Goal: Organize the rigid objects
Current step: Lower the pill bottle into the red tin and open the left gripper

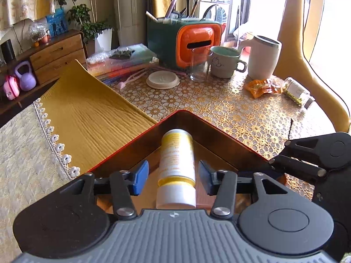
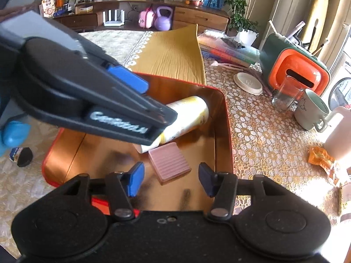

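Observation:
A white and yellow bottle (image 1: 177, 149) lies on its side in a corner of the red tin (image 1: 219, 131) with a shiny gold inside. My left gripper (image 1: 173, 175) straddles the bottle near its white cap, open, with a gap between each blue pad and the bottle. In the right wrist view the bottle (image 2: 190, 109) points toward the tin's (image 2: 228, 118) far corner under the left gripper (image 2: 160, 105). A pink ribbed block (image 2: 170, 163) lies flat on the tin floor beside the bottle. My right gripper (image 2: 171, 179) stands open around the block's near end, pads clear of it.
On the lace-patterned table stand an orange and green organiser (image 1: 186, 37), a glass (image 1: 198, 65), a mug (image 1: 223, 62), a white jug (image 1: 264, 57) and a round lid (image 1: 162, 79). An orange packet (image 1: 261, 87) and a tipped jar (image 1: 297, 91) lie right. A yellow cloth (image 1: 87, 118) lies left.

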Available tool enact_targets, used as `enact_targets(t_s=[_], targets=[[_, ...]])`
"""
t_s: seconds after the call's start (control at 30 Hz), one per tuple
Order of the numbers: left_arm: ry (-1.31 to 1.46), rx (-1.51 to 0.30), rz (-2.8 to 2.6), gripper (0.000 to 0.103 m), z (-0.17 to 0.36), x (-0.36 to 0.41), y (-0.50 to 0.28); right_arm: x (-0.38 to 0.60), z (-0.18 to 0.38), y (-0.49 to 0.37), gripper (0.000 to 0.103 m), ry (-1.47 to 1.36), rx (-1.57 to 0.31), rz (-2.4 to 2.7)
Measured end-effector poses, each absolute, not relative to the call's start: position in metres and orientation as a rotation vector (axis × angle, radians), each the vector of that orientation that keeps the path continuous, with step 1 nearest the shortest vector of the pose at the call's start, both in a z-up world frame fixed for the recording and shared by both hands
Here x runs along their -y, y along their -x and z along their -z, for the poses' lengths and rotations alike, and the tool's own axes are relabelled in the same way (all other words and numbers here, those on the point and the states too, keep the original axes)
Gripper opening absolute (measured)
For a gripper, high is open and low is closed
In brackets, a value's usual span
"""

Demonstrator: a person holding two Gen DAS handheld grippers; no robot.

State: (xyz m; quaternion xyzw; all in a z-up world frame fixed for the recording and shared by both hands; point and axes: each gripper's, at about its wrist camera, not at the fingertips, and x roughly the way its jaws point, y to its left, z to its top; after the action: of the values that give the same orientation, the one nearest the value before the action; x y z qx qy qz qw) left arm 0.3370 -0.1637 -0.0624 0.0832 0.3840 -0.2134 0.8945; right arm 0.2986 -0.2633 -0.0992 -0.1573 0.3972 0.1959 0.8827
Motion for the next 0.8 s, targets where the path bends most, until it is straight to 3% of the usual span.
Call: enact_targets(t_s=[0.47,0.7,0.8], targets=[[-0.139,-0.747,0.418,0.051,0.029,0.117,-0.281,0.258,0.065,-0.258,0.064,0.25,-0.754,-0.403],[-0.129,-0.717,0.38,0.051,0.012,0.079,-0.247,0.251,0.051,-0.238,0.075,0.196,-0.721,-0.41],[-0.124,-0.701,0.356,0.057,0.005,0.063,-0.233,0.248,0.048,-0.229,0.078,0.172,-0.713,-0.413]])
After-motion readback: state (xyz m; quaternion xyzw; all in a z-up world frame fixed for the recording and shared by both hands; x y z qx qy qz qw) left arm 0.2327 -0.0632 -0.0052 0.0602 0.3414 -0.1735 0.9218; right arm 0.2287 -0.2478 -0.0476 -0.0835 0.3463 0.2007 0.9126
